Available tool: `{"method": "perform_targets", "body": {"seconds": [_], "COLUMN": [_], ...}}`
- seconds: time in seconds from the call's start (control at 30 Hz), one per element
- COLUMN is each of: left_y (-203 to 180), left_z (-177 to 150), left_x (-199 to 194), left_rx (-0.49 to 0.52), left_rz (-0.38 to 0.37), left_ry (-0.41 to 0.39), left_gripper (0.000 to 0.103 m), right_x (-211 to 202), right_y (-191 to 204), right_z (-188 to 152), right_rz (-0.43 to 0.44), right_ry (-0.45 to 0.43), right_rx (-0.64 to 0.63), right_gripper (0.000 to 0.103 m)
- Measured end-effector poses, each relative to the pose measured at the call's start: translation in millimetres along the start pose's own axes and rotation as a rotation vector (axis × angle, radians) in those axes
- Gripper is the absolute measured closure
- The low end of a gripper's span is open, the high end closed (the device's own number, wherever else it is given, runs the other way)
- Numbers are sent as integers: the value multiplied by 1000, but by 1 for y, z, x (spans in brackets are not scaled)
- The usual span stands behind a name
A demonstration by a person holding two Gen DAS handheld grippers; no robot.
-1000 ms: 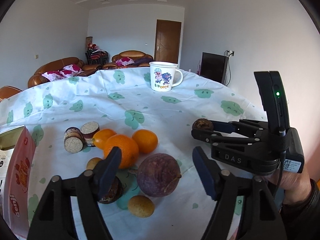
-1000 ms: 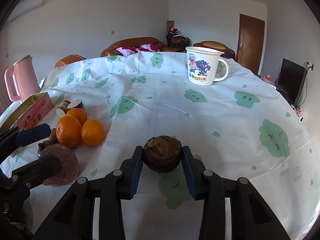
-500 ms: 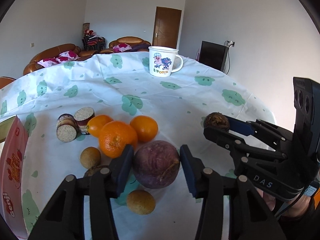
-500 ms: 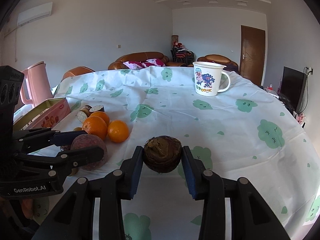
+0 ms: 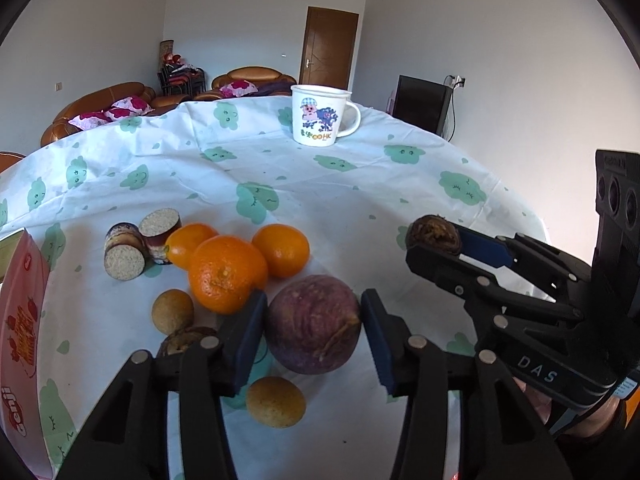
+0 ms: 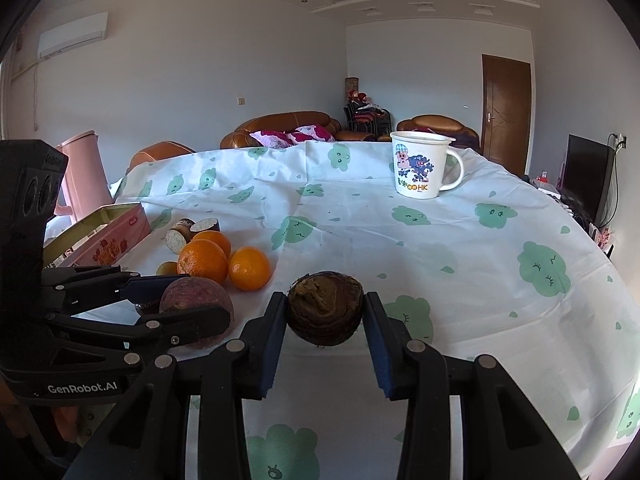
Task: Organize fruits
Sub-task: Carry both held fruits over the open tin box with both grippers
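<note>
My left gripper (image 5: 312, 320) is shut on a large purple passion fruit (image 5: 314, 326), which also shows in the right wrist view (image 6: 192, 300). My right gripper (image 6: 325, 316) is shut on a dark brown wrinkled fruit (image 6: 325, 308) and holds it above the cloth; it also shows in the left wrist view (image 5: 434, 234). Three oranges (image 5: 226, 272) lie in a cluster just behind the left gripper. Two small tan round fruits (image 5: 173, 311) (image 5: 276, 402) and a dark wrinkled fruit (image 5: 182, 340) lie beside and below the left fingers.
Two cut purple-skinned pieces (image 5: 124, 248) lie left of the oranges. A pink tin box (image 5: 20, 320) stands at the left edge. A white cartoon mug (image 5: 320, 120) stands at the back. A pink kettle (image 6: 82, 176) stands far left. The tablecloth (image 6: 480, 280) drops off at right.
My left gripper has moved forward and closed on the purple passion fruit. My right gripper has lifted the brown fruit and drawn closer to the left gripper.
</note>
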State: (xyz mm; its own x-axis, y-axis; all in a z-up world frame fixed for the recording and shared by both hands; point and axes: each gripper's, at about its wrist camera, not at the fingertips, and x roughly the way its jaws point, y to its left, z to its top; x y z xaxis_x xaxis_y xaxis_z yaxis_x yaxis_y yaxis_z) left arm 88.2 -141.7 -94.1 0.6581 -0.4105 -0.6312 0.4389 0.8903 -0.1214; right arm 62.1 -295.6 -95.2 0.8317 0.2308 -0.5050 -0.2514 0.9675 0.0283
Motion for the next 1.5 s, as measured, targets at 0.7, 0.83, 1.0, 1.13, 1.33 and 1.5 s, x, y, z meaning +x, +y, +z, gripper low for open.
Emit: {"method": "perform_targets", "body": {"seconds": [0.7,0.83,1.0,1.13,1.33,1.5], "left_y": [30,44,62,77,98,115], "left_z": [2,2,-1,-4,-8,-12], "left_x": [-59,-70,-83,-92,-103,-111], "left_rx": [-55,-74,-98,-123,-151,-182], "left_rz": [93,126,188,236,292,319], "left_ry": [-239,-265,-289,-297,-309,-312], "left_gripper": [53,53,53,53,53,53], "right_x": [-9,-7,-4,1,8,13], "right_y": [48,63,83,98,122,143], "right_z": [27,35,43,50,59,65], "right_rz": [96,129,167,194,232,262], "right_ry": [-87,-95,-104,-101,-94,-89], "right_rx": [-83,-103,-129,-148,-190,-223], "right_gripper": [62,62,62,62,62,62]}}
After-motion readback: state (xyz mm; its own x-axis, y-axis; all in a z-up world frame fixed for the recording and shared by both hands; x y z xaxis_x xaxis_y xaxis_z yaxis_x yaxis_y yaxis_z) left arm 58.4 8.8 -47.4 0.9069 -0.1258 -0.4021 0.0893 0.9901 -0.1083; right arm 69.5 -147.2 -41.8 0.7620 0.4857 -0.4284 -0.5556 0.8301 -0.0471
